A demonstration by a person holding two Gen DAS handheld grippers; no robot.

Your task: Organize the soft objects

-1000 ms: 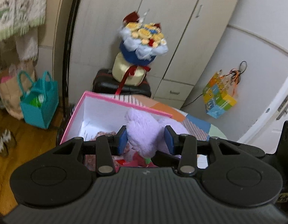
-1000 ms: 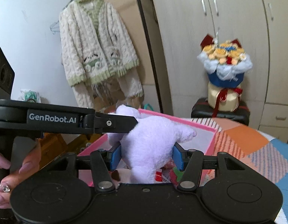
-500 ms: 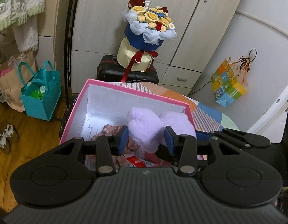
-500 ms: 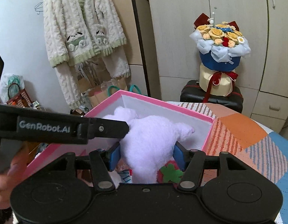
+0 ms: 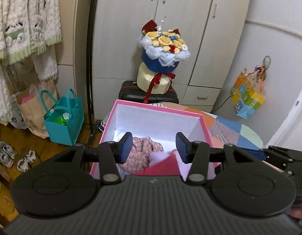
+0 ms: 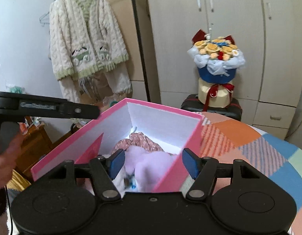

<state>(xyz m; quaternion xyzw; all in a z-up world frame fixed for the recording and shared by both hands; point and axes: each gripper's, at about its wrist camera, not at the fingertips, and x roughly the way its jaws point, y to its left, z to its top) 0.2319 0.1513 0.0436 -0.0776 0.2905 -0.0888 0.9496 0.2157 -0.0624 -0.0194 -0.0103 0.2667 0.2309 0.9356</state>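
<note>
A pink box point(image 5: 156, 109) with white inner walls stands on a patchwork cloth. Inside it lie a pink floral fabric piece point(image 5: 145, 152) and a lilac plush toy point(image 6: 149, 164), of which only a pale corner point(image 5: 156, 156) shows in the left wrist view. My left gripper point(image 5: 153, 146) hangs over the box's near side, its jaws opening, with nothing pressed between the blue pads. My right gripper point(image 6: 153, 163) hovers above the plush, jaws opening, pads clear of the fur. The left gripper's arm point(image 6: 47, 106) crosses the right wrist view at the left.
A flower bouquet point(image 5: 162, 62) stands on a black suitcase point(image 5: 131, 94) behind the box, before a wardrobe. A teal bag point(image 5: 62, 123) and a paper bag sit on the floor at left. A knitted cardigan point(image 6: 84, 45) hangs there. A person's hand point(image 6: 6, 156) grips the left tool.
Both grippers let go of the lilac plush, which has dropped into the pink box. Both sets of jaws stand wider, and both grippers have drawn back from the toy.
</note>
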